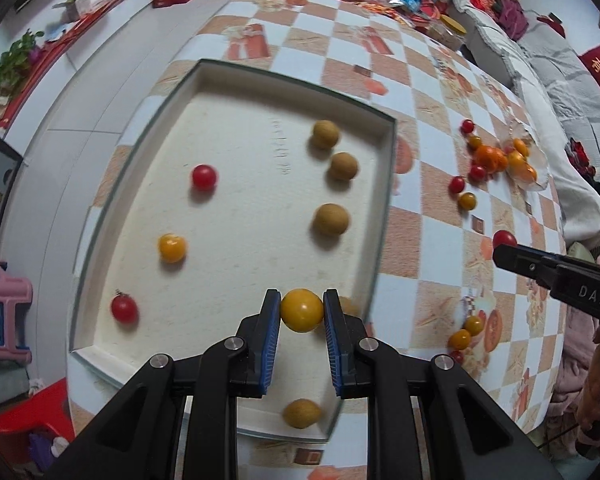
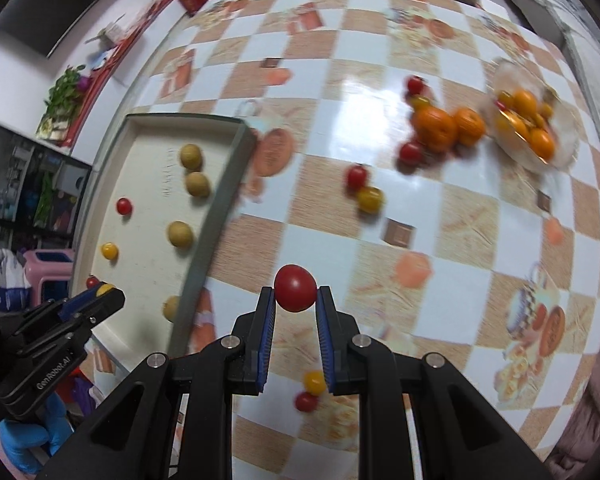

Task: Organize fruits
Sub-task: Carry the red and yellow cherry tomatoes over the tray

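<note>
Left gripper: the black left gripper with blue pads (image 1: 302, 310) was closed on a round yellow cherry tomato (image 1: 302, 310), one pad on each side of it, and it hung above the near part of the tray.
Right gripper: the black right gripper with blue pads (image 2: 295, 300) was closed on a round red cherry tomato (image 2: 295, 288), above the table and to the right of the tray wall.
Tray: the shallow white rectangular tray with a grey-green rim (image 1: 387, 184) lay on the table with the orange and white checked cloth (image 2: 364, 80).
Fruits in the tray: two red cherry tomatoes (image 1: 204, 177), one near the far left and one near the left front corner; one small yellow tomato (image 1: 172, 247) between them; three tan round longans (image 1: 331, 219) in a line by the right wall; one more longan (image 1: 301, 413) near the front edge, below the left gripper.
Fruits on the cloth: two orange mandarins (image 2: 435, 127) touched each other, with small red and yellow tomatoes around them; a clear plastic bag with orange and yellow fruits (image 2: 528, 128) lay just beside them to the right.
Nearer fruits: a red and a yellow tomato lay together in the middle of the cloth (image 2: 363, 188); another such pair (image 2: 311, 391) lay below the right gripper.
Person: a hand in a blue glove (image 2: 32, 436) held the left gripper.
</note>
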A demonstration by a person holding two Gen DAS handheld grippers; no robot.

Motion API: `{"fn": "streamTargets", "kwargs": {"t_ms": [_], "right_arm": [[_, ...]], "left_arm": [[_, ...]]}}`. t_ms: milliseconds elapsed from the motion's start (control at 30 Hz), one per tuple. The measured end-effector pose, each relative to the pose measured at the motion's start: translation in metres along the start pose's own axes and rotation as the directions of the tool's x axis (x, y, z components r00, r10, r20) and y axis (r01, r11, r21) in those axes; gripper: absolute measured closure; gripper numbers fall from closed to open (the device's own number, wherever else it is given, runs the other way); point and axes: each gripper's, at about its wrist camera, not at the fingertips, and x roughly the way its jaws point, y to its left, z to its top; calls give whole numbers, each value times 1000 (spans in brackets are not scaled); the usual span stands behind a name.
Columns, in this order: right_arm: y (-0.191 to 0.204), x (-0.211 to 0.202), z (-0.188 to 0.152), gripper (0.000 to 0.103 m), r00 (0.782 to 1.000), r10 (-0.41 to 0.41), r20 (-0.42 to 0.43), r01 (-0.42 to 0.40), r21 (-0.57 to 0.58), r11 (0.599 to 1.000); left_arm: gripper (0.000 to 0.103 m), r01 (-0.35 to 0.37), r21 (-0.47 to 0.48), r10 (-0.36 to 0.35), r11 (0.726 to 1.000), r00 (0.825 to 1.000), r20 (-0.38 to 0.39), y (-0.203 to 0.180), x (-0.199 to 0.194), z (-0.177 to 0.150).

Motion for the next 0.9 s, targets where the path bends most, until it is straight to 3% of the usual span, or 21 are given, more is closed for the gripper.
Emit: {"fn": "streamTargets", "kwargs": {"t_ms": [400,900], "right_arm": [[66,22,36,81,999,33,-33,-37,-141,989],[132,86,75,81,994,16,-112,-47,-276,960]], "left_arm": [[80,-44,-61,43,997,999,-17,40,13,-6],[80,-98,-77,94,992,994,-55,50,44,-7]]}}
